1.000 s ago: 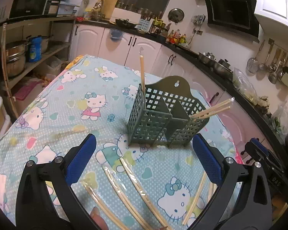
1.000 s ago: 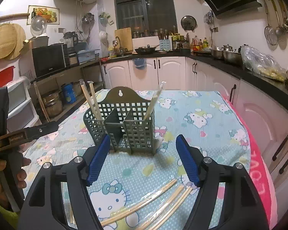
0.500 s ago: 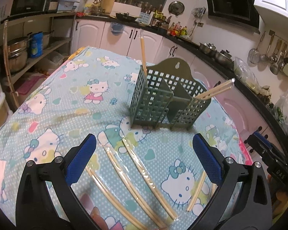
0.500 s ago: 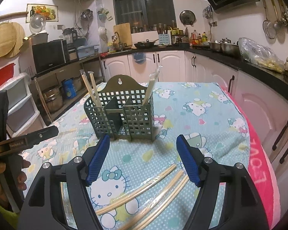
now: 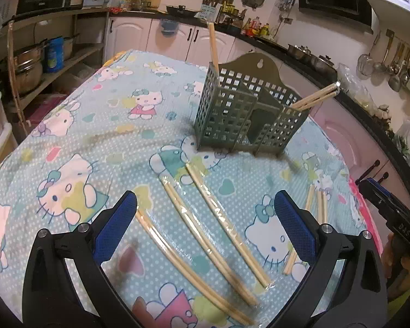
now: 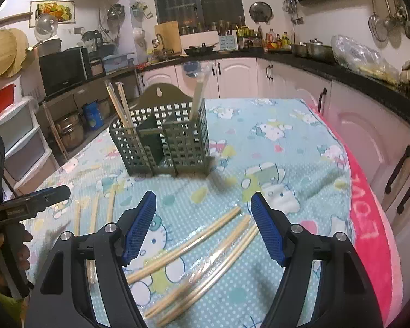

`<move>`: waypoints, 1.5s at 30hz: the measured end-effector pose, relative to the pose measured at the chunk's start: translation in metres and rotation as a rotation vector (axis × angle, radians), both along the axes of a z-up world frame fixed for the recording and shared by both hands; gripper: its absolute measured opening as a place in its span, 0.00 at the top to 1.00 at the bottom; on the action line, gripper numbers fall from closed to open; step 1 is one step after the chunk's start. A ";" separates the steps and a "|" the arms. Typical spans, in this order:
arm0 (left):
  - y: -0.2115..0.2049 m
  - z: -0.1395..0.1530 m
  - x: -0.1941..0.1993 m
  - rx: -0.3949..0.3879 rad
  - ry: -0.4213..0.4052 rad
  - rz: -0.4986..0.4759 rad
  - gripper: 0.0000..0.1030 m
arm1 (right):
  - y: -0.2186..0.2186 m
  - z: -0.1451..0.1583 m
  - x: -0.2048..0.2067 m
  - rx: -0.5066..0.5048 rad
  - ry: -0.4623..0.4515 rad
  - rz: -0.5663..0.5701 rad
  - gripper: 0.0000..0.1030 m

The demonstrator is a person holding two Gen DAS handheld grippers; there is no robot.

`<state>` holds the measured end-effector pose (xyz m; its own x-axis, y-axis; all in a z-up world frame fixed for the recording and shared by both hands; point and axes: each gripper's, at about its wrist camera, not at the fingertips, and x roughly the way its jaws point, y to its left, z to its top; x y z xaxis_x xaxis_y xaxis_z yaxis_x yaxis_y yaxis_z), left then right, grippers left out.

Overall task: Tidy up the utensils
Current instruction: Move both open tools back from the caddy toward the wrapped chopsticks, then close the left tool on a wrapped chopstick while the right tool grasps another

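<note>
While wrapped chopsticks (image 5: 224,216) lie apart, blue tablecloth (image 5: 76,125) surrounds them.

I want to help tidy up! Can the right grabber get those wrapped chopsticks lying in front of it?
Probably yes: the right grabber is open and empty, and the wrapped chopsticks lie bare on the tablecloth below it.

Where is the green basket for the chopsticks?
The green basket stands upright on the cartoon-cat tablecloth, in the upper middle of both wrist views, just beyond the wrapped chopsticks lying flat on the cloth.
</note>
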<state>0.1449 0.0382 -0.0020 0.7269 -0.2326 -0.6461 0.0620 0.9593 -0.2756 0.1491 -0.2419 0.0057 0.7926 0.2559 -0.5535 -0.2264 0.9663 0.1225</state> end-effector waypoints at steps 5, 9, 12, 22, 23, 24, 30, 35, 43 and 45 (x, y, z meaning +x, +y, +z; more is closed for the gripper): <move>0.002 -0.009 -0.004 -0.005 0.027 0.000 0.11 | -0.005 -0.009 -0.003 0.008 0.027 -0.007 0.33; 0.002 -0.013 -0.010 -0.004 0.036 -0.003 0.11 | -0.008 -0.015 -0.005 0.014 0.043 -0.009 0.33; 0.004 -0.015 -0.013 -0.007 0.042 -0.001 0.11 | -0.009 -0.017 -0.006 0.020 0.053 -0.010 0.33; 0.022 -0.033 -0.023 -0.035 0.089 0.016 0.11 | 0.001 -0.029 -0.006 0.036 0.092 0.026 0.33; 0.023 -0.035 -0.023 -0.046 0.094 0.012 0.11 | 0.002 -0.030 -0.004 0.037 0.096 0.031 0.34; 0.026 -0.039 -0.021 -0.067 0.109 0.010 0.13 | 0.003 -0.031 -0.003 0.038 0.099 0.034 0.35; 0.034 -0.054 -0.013 -0.145 0.162 0.015 0.48 | 0.011 -0.041 0.011 0.054 0.162 0.042 0.50; 0.035 -0.057 -0.001 -0.147 0.174 0.010 0.57 | 0.012 -0.052 0.028 0.066 0.240 0.020 0.60; 0.042 -0.060 0.021 -0.152 0.199 0.034 0.63 | 0.009 -0.058 0.055 0.091 0.321 -0.023 0.63; 0.044 -0.060 0.025 -0.158 0.201 0.043 0.63 | 0.008 -0.059 0.062 0.089 0.346 -0.033 0.64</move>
<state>0.1701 0.0819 -0.0619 0.5994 -0.3138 -0.7364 -0.0492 0.9038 -0.4251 0.2113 -0.2343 -0.0531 0.5709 0.2928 -0.7671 -0.1256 0.9544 0.2708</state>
